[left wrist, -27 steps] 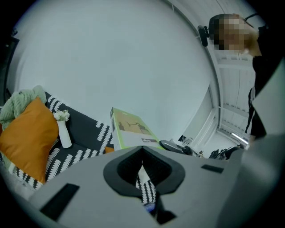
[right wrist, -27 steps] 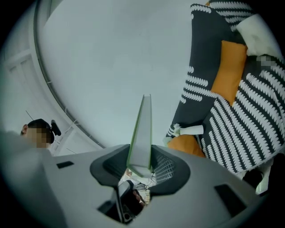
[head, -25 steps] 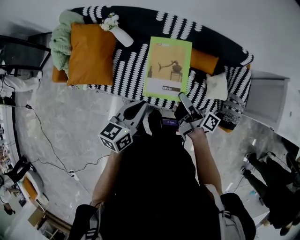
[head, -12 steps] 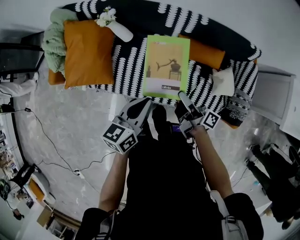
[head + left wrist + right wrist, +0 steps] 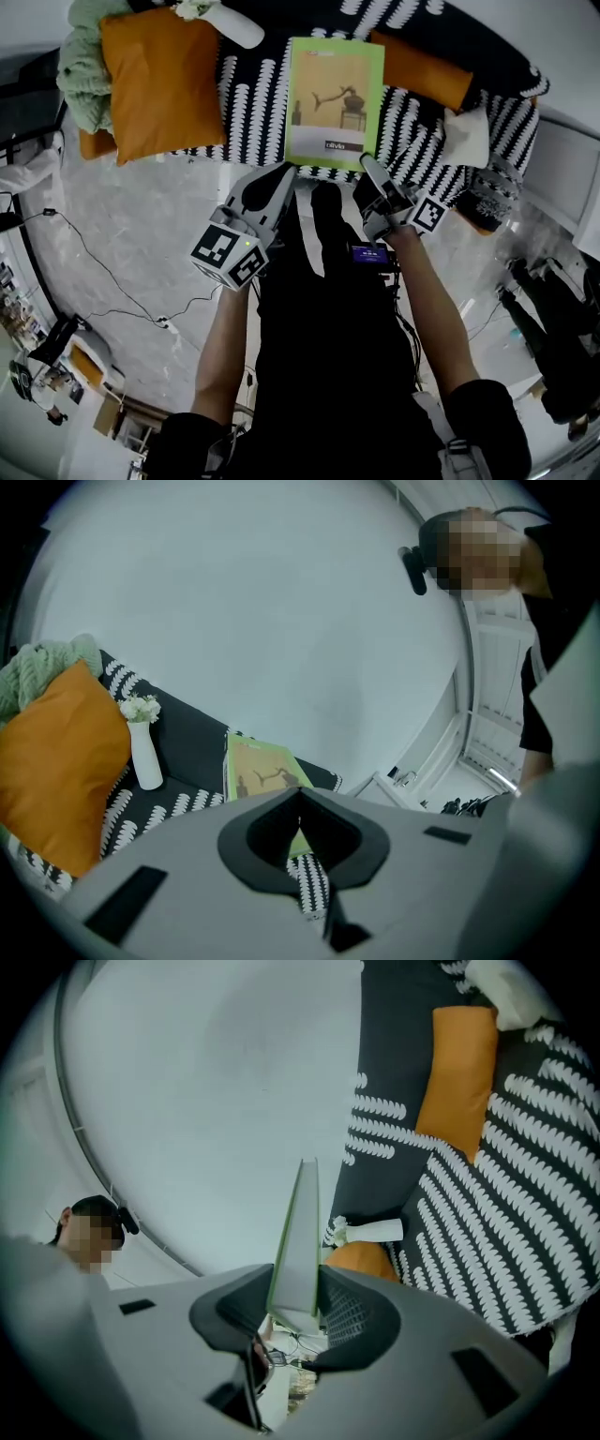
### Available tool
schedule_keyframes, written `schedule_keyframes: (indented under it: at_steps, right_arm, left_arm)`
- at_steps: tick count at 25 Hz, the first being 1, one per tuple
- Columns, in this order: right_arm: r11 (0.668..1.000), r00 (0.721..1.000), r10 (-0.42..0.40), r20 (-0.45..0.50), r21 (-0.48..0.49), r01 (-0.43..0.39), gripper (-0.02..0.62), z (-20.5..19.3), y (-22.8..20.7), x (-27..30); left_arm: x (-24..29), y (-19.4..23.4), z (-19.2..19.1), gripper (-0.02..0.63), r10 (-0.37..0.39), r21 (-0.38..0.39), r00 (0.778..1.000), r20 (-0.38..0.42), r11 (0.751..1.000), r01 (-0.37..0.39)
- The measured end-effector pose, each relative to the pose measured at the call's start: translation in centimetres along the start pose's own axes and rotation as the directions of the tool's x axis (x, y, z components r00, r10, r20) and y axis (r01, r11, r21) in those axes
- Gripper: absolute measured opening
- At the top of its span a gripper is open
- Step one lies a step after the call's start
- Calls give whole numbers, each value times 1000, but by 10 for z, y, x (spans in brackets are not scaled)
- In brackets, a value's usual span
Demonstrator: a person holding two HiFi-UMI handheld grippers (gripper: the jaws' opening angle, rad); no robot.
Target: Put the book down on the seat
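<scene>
A thin book (image 5: 334, 103) with a green border hangs over the black-and-white patterned sofa seat (image 5: 253, 112). My right gripper (image 5: 367, 164) is shut on its near right corner. In the right gripper view the book (image 5: 298, 1241) stands edge-on between the jaws of that gripper (image 5: 295, 1288), with the sofa (image 5: 506, 1232) beyond. My left gripper (image 5: 284, 173) is by the book's near left corner, its jaws shut on nothing. In the left gripper view the book (image 5: 258, 772) shows beyond the closed tips of the left gripper (image 5: 299, 796).
On the sofa lie a large orange cushion (image 5: 159, 80), a green blanket (image 5: 80, 61), a white vase with flowers (image 5: 230, 19), an orange bolster (image 5: 422, 70) and a small white pillow (image 5: 469, 141). Cables (image 5: 103, 291) trail over the floor at left. A white cabinet (image 5: 572, 178) stands at right.
Both grippers and the book have moved closer to the sofa, and the book has sunk a little. The right gripper's hold on the book is unchanged.
</scene>
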State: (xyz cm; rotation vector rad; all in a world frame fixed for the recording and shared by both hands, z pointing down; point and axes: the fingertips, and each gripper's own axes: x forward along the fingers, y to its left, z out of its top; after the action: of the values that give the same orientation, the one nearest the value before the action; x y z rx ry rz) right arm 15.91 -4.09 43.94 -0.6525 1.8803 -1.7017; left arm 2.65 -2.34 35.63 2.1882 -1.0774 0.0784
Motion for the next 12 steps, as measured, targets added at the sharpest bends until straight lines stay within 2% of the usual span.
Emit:
schedule_keyframes:
  at_steps: [5, 12]
  right_arm:
    - [998, 998, -66, 5, 25, 65, 158, -20, -101, 53]
    - [996, 996, -85, -23, 36, 85, 158, -31, -143, 78]
  left_arm:
    - [19, 114, -31, 12, -4, -45, 999, -41, 999, 2]
    - [30, 170, -38, 12, -14, -80, 998, -63, 997, 9]
